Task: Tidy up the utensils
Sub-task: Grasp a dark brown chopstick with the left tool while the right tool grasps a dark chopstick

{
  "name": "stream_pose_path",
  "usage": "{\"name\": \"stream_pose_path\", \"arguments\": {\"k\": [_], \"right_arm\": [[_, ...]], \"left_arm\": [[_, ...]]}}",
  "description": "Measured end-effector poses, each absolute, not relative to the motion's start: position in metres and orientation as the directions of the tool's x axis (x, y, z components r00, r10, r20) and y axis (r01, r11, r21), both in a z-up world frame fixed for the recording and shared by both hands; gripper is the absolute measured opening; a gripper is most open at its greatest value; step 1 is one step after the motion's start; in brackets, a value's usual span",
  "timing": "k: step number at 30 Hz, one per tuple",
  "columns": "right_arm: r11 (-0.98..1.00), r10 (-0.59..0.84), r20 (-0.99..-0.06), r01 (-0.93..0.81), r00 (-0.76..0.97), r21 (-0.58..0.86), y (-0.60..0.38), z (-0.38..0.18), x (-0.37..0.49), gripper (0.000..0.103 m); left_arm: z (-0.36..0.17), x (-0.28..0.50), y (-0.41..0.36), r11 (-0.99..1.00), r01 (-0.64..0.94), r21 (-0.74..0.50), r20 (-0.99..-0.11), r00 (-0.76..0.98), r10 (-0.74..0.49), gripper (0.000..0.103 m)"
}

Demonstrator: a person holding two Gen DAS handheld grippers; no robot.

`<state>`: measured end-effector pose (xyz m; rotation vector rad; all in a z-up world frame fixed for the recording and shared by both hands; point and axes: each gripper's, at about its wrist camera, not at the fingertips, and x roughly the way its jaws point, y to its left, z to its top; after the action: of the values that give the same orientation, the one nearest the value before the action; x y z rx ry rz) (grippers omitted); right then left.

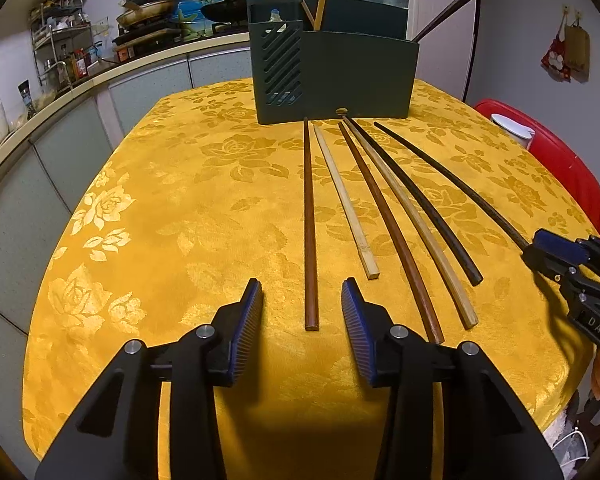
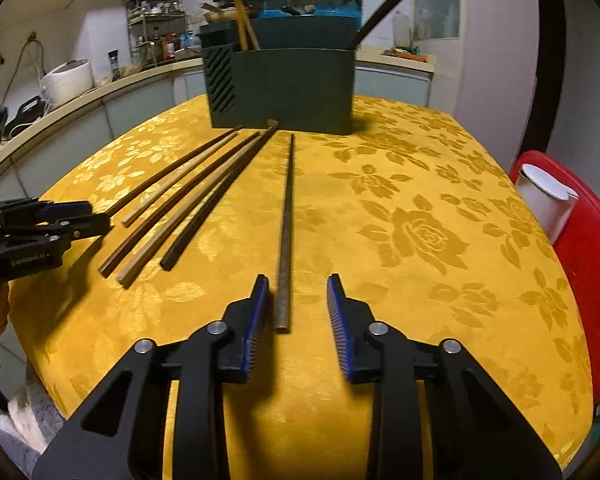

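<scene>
both grippers, left (image 1: 302,312) and right (image 2: 297,304), jaws apart, each straddle 1 chopstick (brown (image 1: 310,224), dark (image 2: 286,224)) flat on the cloth; best to close squarely, lift level toward the holder (image 1: 334,76).

Your left gripper (image 1: 302,302) sits low with its jaws spread wide, nothing clamped between the blue pads (image 1: 248,316). Your right gripper (image 2: 298,300) mirrors it, jaws apart too, both pointing forward, side by side and well apart.
</scene>
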<state>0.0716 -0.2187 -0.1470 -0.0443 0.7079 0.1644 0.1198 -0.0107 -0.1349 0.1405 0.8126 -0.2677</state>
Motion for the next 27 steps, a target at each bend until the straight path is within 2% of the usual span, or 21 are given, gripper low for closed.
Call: {"name": "stream_pose_path", "arguments": {"k": [5, 17, 20, 27], "right_arm": [[0.984, 0.148, -0.642, -0.178, 0.752, 0.018, -0.2167, -0.1471, 0.0711, 0.024], [0.984, 0.145, -0.632, -0.18, 0.761, 0.009, -0.213, -0.1479, 0.0706, 0.018], [0.982, 0.151, -0.632, -0.187, 0.76, 0.01, -0.2112, -0.1478, 0.0705, 0.013], [0.98, 0.169, -0.646, -0.196, 0.744, 0.031, -0.2108, -0.1459, 0.0735, 0.008]], "left_arm": [[-0.134, 0.1175, -0.0116, 0.953, 0.303, 0.0, -0.733, 0.648, -0.206, 0.038], [-0.1358, 0.1182, -0.0086, 0.956, 0.293, 0.009, -0.709, 0.676, -0.201, 0.016], [-0.1356, 0.1162, -0.0114, 0.95, 0.313, -0.004, -0.711, 0.667, -0.223, 0.007], [-0.1342, 0.1161, -0.0129, 0.945, 0.328, -0.015, -0.724, 0.648, -0.236, 0.006]]}}
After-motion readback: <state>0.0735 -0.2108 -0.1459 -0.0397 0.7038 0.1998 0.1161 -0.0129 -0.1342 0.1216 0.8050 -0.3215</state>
